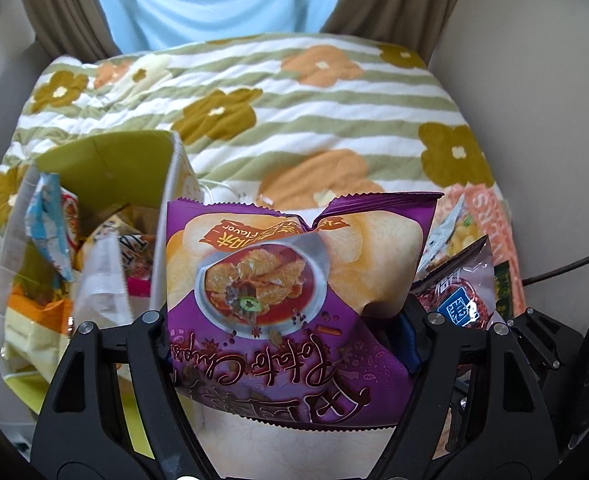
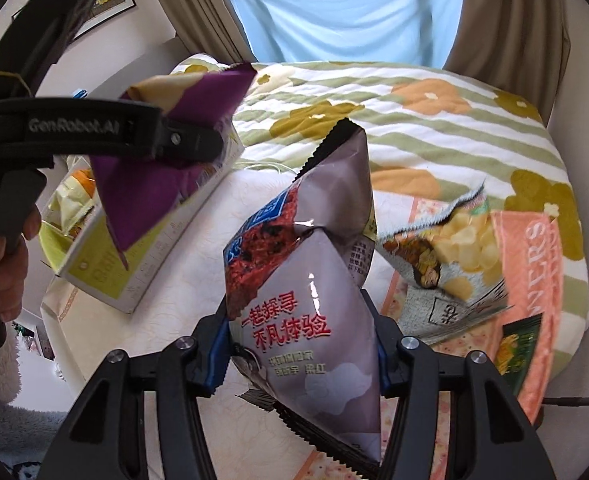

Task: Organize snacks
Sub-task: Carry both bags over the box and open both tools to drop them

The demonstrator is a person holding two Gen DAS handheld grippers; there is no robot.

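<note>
My left gripper (image 1: 286,340) is shut on a purple potato chips bag (image 1: 294,264), held just right of an open green-lined box (image 1: 106,160) with several snack packs inside. In the right wrist view the purple bag (image 2: 154,184) hangs over that box (image 2: 142,264), with the left gripper (image 2: 214,146) clamped on it. My right gripper (image 2: 300,356) is shut on a grey snack bag (image 2: 314,280) with red print, held above the table. The grey bag (image 1: 458,296) also shows at the right of the left wrist view.
A chips bag with yellow crisps pictured (image 2: 450,256) lies on a pink box (image 2: 534,280) at the right. A small dark green packet (image 2: 518,344) lies beside it. A floral striped quilt (image 1: 294,112) covers the bed behind. The white tabletop (image 2: 166,320) lies below.
</note>
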